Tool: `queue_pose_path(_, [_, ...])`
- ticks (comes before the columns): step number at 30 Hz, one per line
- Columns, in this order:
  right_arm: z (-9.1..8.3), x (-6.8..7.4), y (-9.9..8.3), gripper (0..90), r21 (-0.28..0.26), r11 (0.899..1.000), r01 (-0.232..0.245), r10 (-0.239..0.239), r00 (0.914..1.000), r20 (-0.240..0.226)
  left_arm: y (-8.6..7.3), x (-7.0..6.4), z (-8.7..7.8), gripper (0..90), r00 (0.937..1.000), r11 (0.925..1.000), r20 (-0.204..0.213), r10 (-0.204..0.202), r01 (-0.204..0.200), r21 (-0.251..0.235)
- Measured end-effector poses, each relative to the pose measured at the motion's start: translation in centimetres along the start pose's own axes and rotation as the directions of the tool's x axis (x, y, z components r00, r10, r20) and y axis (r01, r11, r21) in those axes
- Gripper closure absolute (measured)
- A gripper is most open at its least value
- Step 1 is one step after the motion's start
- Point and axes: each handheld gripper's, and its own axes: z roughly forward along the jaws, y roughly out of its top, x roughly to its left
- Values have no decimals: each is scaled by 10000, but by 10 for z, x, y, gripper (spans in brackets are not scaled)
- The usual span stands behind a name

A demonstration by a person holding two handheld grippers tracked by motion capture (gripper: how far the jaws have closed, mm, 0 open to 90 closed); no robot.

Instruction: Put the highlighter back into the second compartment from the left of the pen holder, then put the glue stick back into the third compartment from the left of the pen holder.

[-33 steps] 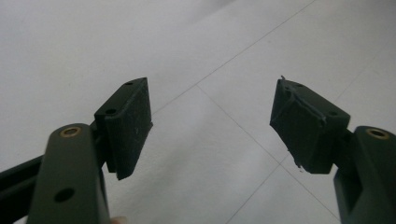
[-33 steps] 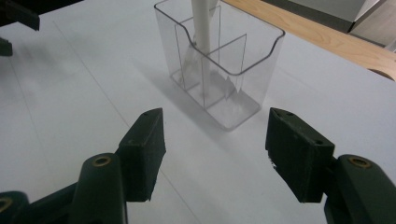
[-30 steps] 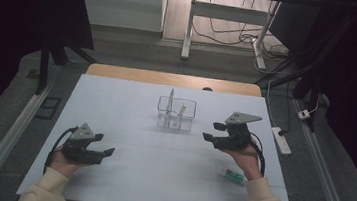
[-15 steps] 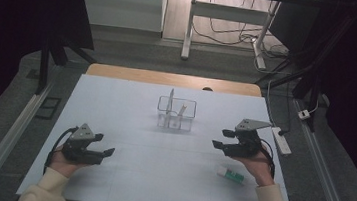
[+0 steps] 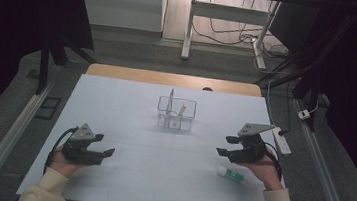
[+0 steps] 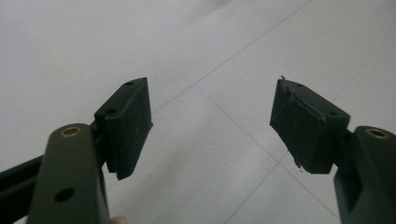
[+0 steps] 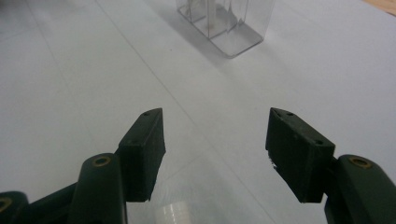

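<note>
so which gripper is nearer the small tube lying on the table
Right. The right gripper hovers just above the tube; the left gripper sits far across the table.

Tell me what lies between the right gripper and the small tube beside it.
Nothing: in the high view the right gripper hangs just above the green-and-white tube, with bare white table between them.

Cream sleeves [image 5: 46, 192], black hand-held gripper [image 5: 103, 147] jaws, brass screws, grey plates

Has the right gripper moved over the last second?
Yes. The right gripper has come down toward the person and the small white-and-green tube, farther from the clear plastic organiser box; jaws open.
</note>
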Motion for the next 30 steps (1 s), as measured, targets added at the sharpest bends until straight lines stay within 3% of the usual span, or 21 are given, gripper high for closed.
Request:
queue_pose_path(12, [-2,3,-6,364,1064,9932,473,-471,9989,-52,0,0,-1,294,10000,10000,-24,47,-47,-80])
queue_pose_path(30, [5,11,-7,381,2480,9628,1072,-1044,9942,-242,1,-1,0,293,10000,10000,16,55,-55,-29])
